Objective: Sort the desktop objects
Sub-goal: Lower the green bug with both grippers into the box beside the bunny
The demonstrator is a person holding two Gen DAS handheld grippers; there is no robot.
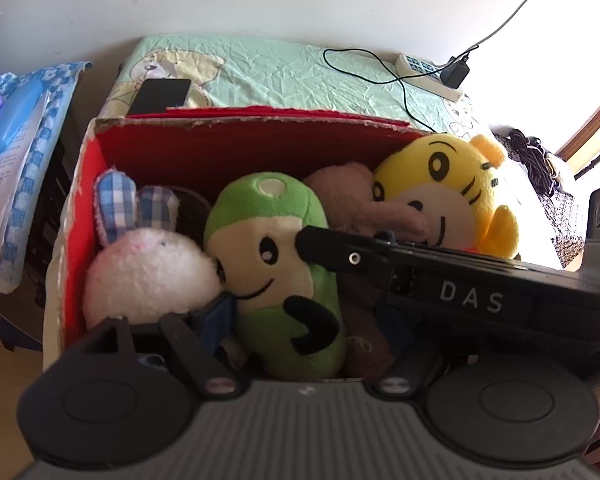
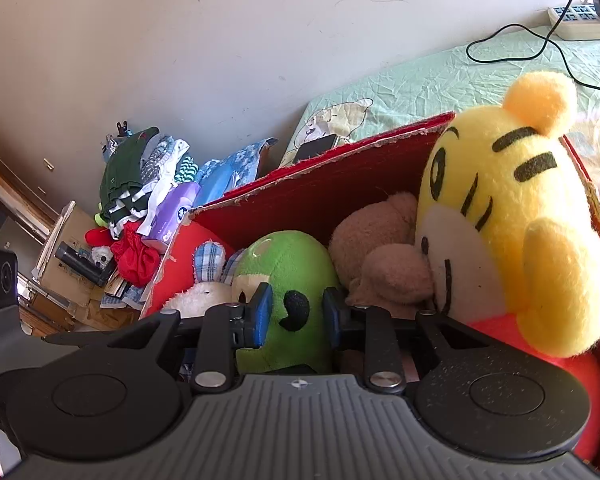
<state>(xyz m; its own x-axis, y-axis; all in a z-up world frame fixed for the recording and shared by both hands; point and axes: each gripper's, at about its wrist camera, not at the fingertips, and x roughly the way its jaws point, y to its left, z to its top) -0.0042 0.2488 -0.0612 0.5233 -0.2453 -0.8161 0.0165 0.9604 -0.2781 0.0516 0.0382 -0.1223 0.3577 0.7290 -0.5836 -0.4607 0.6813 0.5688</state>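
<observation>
Spread jaws of the right gripper [image 2: 296, 316] straddle the green plush [image 2: 288, 276] mid-box, blue pads [image 2: 263, 312] touching its sides without squeezing; whether the left gripper [image 1: 284, 320] is parted I cannot tell. Inside the red box [image 1: 236, 144], a white bunny [image 1: 148, 272] fills the left corner, a yellow tiger [image 2: 500, 216] the right
</observation>
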